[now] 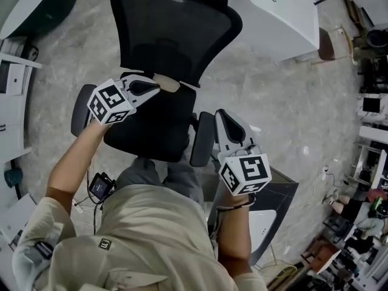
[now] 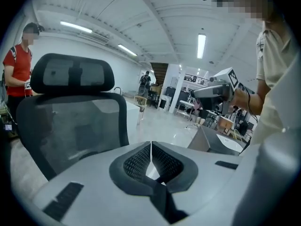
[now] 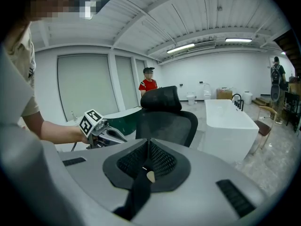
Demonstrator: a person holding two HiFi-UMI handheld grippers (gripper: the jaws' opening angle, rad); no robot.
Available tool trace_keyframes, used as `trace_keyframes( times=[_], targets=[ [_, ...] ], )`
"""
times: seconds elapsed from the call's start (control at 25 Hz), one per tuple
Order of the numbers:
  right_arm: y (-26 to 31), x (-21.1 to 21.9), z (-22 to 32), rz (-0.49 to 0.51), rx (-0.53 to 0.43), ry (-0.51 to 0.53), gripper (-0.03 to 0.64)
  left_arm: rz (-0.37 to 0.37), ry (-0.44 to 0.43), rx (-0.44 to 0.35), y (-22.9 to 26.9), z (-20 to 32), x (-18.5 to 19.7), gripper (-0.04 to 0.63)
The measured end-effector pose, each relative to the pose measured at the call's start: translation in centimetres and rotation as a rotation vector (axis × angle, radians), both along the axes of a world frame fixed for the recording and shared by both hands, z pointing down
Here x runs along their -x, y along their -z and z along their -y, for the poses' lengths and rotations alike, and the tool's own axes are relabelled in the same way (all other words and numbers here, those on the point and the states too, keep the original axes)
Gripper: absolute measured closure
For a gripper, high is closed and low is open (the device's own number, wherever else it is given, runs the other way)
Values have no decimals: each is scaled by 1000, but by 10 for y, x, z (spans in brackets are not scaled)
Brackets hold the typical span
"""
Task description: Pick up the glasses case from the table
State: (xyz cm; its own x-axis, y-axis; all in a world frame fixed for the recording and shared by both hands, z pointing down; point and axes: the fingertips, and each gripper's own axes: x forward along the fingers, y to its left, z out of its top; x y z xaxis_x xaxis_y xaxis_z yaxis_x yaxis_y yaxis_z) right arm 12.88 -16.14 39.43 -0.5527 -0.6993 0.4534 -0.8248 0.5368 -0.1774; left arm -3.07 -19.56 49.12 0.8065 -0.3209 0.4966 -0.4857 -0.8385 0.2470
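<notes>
Head view: the task looks unstarted. The left tool [image 1: 163, 85] hangs over the seat of the black office chair [image 1: 173, 35]. The right tool [image 1: 222, 115] is just beside one of its padded armrests [image 1: 202, 139]. Both have their ribbed dark pads pressed together on nothing. The glasses case shows in no view, so finding and gripping it are left. The chair's back is taut mesh; beyond it stands a smooth white tabletop [image 1: 285, 17] on marbled grey floor [image 1: 291, 114].

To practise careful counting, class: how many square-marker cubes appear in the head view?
2. One cube rides on the left claw, over the office chair. The other cube rides on the right claw, beside the chair's armrest. None seems hidden.
</notes>
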Motion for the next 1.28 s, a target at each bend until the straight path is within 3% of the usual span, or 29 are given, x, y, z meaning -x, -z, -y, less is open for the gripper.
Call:
trace_keyframes(
  times=[0.6,0.92,1.28],
  targets=[
    [-88,-34,45,6,99,-12,589,133,-27,127,-149,45,-27,572],
    [-126,-50,53,6,148,-22,589,241,-68,174,-228,64,-37,471],
    [-153,-65,46,11,195,-33,589,444,-176,142,-304,69,-39,379]
  ],
)
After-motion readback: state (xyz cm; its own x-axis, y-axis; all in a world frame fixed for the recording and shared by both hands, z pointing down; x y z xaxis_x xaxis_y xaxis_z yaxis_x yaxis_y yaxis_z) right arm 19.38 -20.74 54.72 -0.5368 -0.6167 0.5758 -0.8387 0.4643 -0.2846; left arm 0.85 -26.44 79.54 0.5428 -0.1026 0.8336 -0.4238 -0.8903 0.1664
